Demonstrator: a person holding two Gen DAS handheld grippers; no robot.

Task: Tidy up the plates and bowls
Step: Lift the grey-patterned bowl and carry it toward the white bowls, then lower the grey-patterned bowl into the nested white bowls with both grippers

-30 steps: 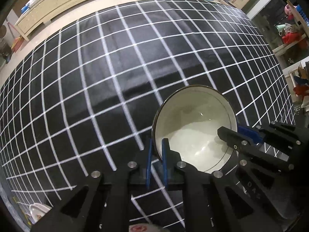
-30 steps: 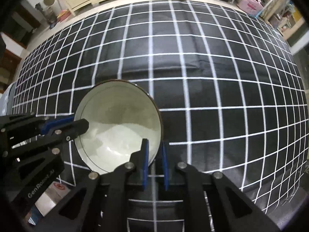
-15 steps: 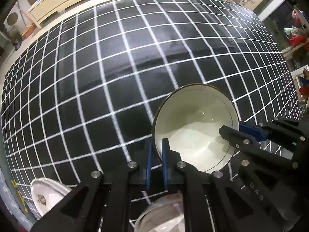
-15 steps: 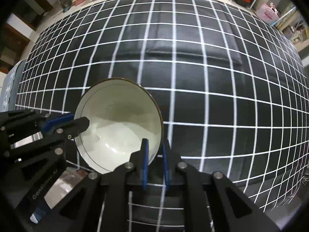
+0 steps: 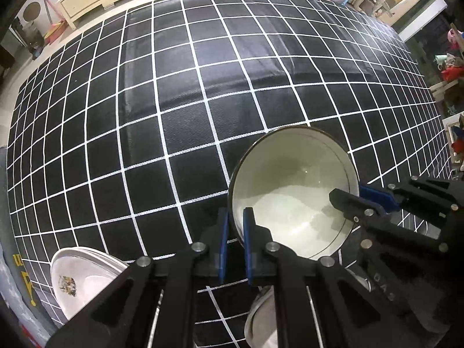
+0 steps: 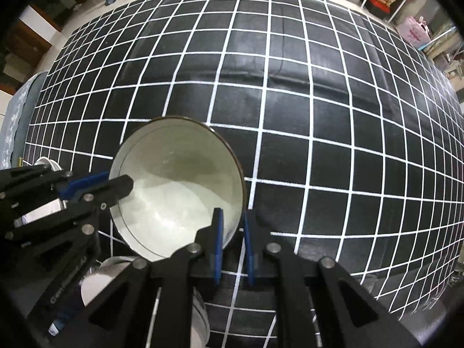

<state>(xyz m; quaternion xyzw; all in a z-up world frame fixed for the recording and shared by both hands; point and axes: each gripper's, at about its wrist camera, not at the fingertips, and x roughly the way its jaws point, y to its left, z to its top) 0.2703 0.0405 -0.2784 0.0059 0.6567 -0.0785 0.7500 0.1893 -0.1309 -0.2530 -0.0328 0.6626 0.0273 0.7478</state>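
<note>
Black gridded worktop below: both hand-held grippers, left and right, clamp the white bowl; keep it level, lowering toward 6 o'clock.

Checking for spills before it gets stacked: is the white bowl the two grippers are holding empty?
Empty. The bowl's inside shows only bare glossy white, with nothing in it, in both wrist views.

Bowl looks like glossy glazed ceramic, smooth inside. Cloth over the worktop is woven, slightly shiny, creased. Left hand-held gripper is matt black plastic with metal screws and blue pads.
</note>
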